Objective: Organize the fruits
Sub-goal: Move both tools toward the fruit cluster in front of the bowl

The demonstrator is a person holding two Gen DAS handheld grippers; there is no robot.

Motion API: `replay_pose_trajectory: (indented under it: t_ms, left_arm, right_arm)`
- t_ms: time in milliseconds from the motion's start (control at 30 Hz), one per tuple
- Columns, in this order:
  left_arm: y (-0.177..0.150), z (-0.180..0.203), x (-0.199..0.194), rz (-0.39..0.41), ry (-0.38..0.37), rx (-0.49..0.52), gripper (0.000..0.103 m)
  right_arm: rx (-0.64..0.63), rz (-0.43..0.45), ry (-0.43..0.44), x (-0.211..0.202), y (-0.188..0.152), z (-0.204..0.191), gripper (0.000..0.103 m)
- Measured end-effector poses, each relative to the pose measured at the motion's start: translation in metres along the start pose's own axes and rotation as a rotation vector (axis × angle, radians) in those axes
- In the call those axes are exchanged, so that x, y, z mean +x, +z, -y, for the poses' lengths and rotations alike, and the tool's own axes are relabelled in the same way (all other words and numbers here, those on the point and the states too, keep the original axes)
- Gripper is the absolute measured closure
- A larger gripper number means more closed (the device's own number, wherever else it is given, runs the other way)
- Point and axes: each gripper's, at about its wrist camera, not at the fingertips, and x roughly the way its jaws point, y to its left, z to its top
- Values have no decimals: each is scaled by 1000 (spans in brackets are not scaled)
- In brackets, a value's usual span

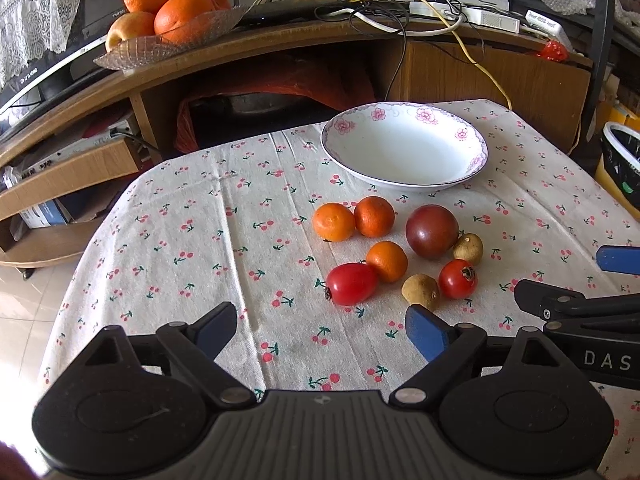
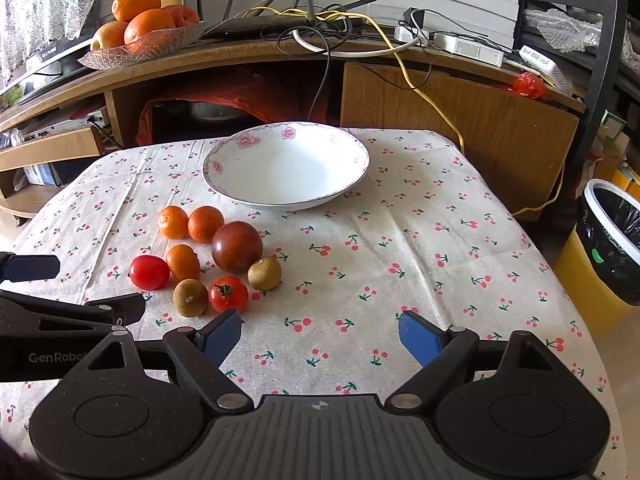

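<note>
Both grippers hang above the near edge of the cherry-print tablecloth [image 2: 400, 240], nothing gripped; the left gripper [image 1: 320, 330] has its blue pads spread wide and empty, and the right gripper [image 2: 320, 332] is spread just as wide. The fruit sits in a tight cluster on the cloth, just short of the flowered plate [image 2: 224, 148], which holds nothing yet; three small oranges [image 2: 205, 224], a dark plum-coloured fruit [image 2: 237, 246], two red tomatoes [image 2: 229, 294] and two brown longan-like fruits [image 2: 190, 298]. The job looks barely begun, so the first pick matters; the round tomato nearest the right gripper seems the natural opener, since it lies at the cluster's front edge. Come in low with the pads straddling it, clear of the brown fruit that nearly touches it on the left; close gently, because a tomato bruises and rolls; lift straight up before swinging over to the plate, or neighbours get knocked. Readable writing: "DAS" on the right gripper's arm in the left wrist view; "GenRobo", cut off, on the left gripper's arm in the right wrist view; the other small labels are too blurred to read.
</note>
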Motion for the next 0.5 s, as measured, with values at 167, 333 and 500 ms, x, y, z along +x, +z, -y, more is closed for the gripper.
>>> replay_pose_trajectory:
  t_ms: [167,333,500]
  left_arm:
    - [-1,-2,1,1,4,12,5]
    - [-2,-5,4,-3,13,23,6]
    - [0,-7,6,6,11,40,6]
  right_arm:
    - [-15,-6,42,2,-1,-3,28]
    - [-27,-15,80,6,0,-7,33]
    - [-35,-28,149,12,4,-7,42]
